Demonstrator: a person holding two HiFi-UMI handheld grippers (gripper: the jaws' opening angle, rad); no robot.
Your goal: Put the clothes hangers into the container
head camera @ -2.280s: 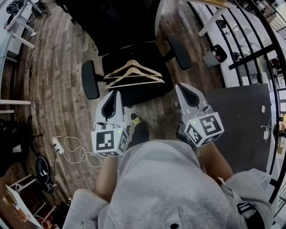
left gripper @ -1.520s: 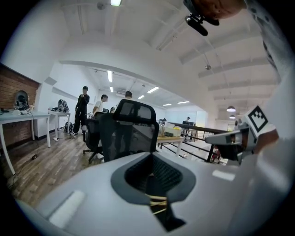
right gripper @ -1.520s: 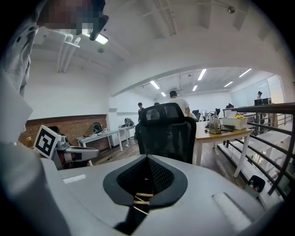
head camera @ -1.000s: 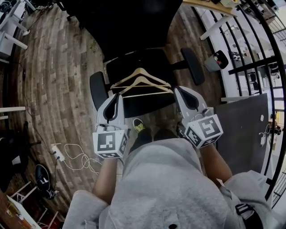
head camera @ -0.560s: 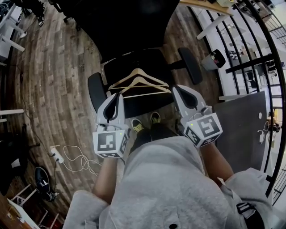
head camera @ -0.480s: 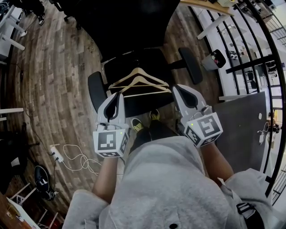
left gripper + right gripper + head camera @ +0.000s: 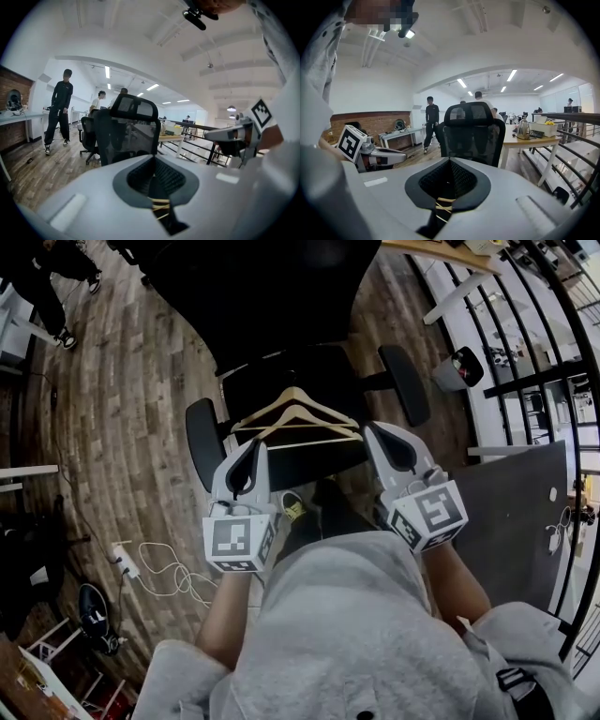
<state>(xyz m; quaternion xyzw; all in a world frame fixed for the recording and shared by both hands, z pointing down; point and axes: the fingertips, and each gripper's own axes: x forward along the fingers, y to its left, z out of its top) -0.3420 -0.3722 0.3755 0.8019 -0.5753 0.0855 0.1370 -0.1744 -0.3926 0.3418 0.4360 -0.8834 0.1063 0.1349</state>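
Observation:
Three wooden clothes hangers (image 7: pixel 295 418) lie stacked on the seat of a black office chair (image 7: pixel 309 371) in the head view. My left gripper (image 7: pixel 255 443) is shut and empty, its tip just short of the seat's near left corner. My right gripper (image 7: pixel 371 429) is shut too, with nothing in it, beside the hangers' right end. In the left gripper view the closed jaws (image 7: pixel 152 158) point at the chair's mesh backrest (image 7: pixel 131 129). The right gripper view shows closed jaws (image 7: pixel 450 160) in front of the same backrest (image 7: pixel 473 126). No container shows in any view.
The chair's armrests (image 7: pixel 201 442) (image 7: pixel 405 381) flank the seat. A power strip with white cable (image 7: pixel 141 563) lies on the wooden floor at left. A dark grey panel (image 7: pixel 511 512) and black railing (image 7: pixel 562 381) stand at right. A person (image 7: pixel 58 112) stands beyond the chair.
My left gripper has shifted a little to the right, toward the chair seat. The right gripper has stayed put. A person's legs have come into view at the top left.

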